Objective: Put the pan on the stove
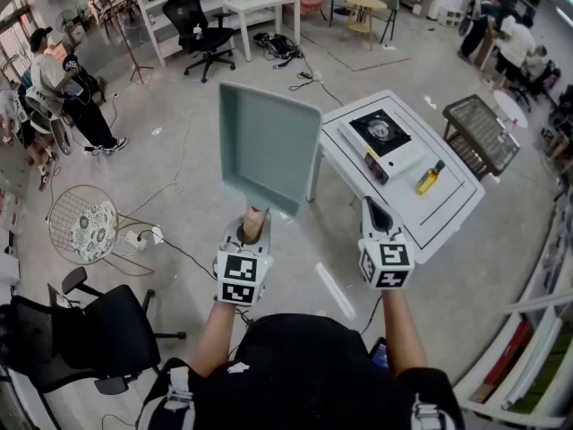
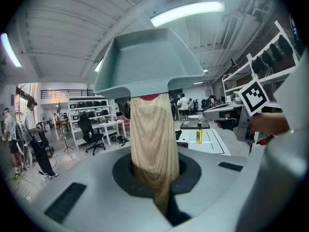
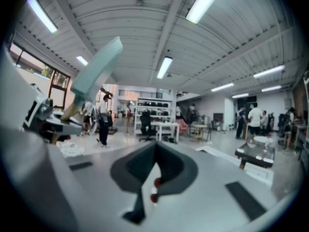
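Left gripper (image 1: 251, 236) jaws were clamped on the pan (image 1: 269, 146) handle (image 2: 154, 139). The pan was held in the air left of the counter (image 1: 448, 206), well apart from the stove (image 1: 380, 133). Right gripper (image 1: 376, 219) jaws were together, empty. Risk: held by the handle end alone, the pan could droop or twist, or clip the bottle (image 1: 430, 177) on set-down.

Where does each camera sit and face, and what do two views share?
Head view: on the person's head, facing steeply down at the table and stove; forearms, left hand-held gripper and right hand-held gripper show.
Left gripper view: on the left one, facing along jaws shut on the pan handle; the right hand shows.
Right gripper view: on the right one, facing along shut, empty jaws across the room; no arm visible.
Shared: all show the pan.
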